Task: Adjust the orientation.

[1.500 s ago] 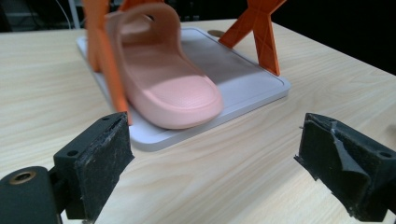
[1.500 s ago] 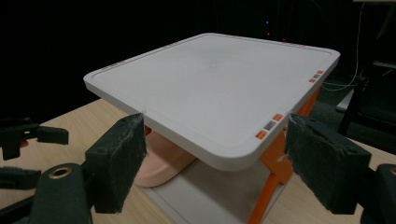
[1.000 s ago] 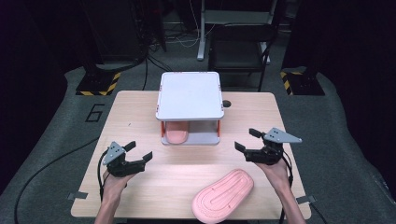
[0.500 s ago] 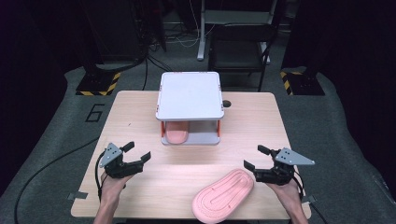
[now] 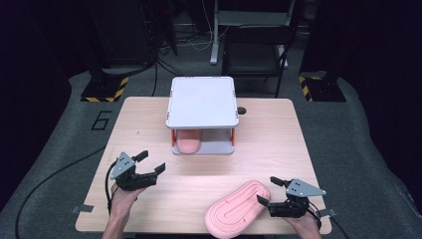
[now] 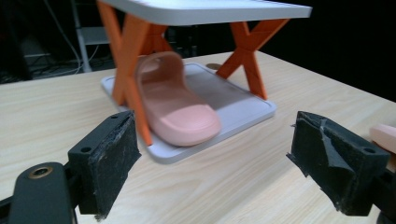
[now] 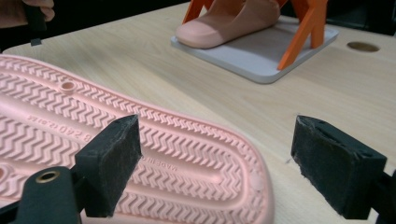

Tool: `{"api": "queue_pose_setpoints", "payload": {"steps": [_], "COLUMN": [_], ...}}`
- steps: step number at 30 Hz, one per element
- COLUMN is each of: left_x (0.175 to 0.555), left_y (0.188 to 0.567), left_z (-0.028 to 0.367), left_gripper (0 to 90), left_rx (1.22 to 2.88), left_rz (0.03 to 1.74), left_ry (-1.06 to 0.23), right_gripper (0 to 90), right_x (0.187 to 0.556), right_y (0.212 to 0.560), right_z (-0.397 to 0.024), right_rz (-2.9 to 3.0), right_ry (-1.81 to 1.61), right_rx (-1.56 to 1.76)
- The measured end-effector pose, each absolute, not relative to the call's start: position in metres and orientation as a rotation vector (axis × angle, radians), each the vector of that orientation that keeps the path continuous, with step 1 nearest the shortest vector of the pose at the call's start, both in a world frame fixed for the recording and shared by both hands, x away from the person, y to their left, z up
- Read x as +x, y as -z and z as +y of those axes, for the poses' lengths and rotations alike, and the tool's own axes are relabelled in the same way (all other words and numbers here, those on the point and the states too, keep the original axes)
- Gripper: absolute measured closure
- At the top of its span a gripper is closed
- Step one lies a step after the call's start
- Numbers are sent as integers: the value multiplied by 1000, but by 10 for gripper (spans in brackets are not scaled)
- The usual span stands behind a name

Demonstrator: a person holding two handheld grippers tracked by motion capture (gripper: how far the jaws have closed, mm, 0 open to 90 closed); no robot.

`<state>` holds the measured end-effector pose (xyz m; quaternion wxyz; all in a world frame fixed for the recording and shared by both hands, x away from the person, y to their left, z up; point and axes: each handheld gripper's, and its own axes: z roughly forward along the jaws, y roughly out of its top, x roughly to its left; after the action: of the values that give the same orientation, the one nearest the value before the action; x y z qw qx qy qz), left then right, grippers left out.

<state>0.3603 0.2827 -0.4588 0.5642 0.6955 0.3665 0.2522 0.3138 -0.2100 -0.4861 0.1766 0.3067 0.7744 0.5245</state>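
Observation:
A pink slipper lies sole-up near the table's front edge; its ribbed sole fills the lower left of the right gripper view. My right gripper is open just right of that slipper's end, jaws wide, nothing between them. A second pink slipper sits upright on the lower shelf of a small white rack with orange legs, seen close up as slipper in the left gripper view. My left gripper is open at the front left, pointing toward the rack, holding nothing.
The wooden table has a small round hole beside the rack. A chair and dark equipment stand behind the table. Bare tabletop lies between the two grippers and to the right of the rack.
My right gripper has moved down toward the table's front edge, ending beside the sole-up slipper's end. The left gripper has barely shifted. Both slippers stay put.

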Motion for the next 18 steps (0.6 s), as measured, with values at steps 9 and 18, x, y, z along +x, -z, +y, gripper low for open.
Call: {"api": "queue_pose_setpoints", "payload": {"steps": [9, 18], "left_x": [357, 353], "left_y": [450, 447], "left_z": [278, 269], "left_gripper": [147, 147], "left_rx": [1640, 1649], "left_rz": [811, 757], "left_ry": [-600, -583], "right_gripper": [169, 190], "right_x": [339, 363], "right_y": [499, 493], "right_z": [-179, -155], "right_rz": [2270, 2239], "right_ry": [-1362, -1374], "right_rx": [870, 870]}}
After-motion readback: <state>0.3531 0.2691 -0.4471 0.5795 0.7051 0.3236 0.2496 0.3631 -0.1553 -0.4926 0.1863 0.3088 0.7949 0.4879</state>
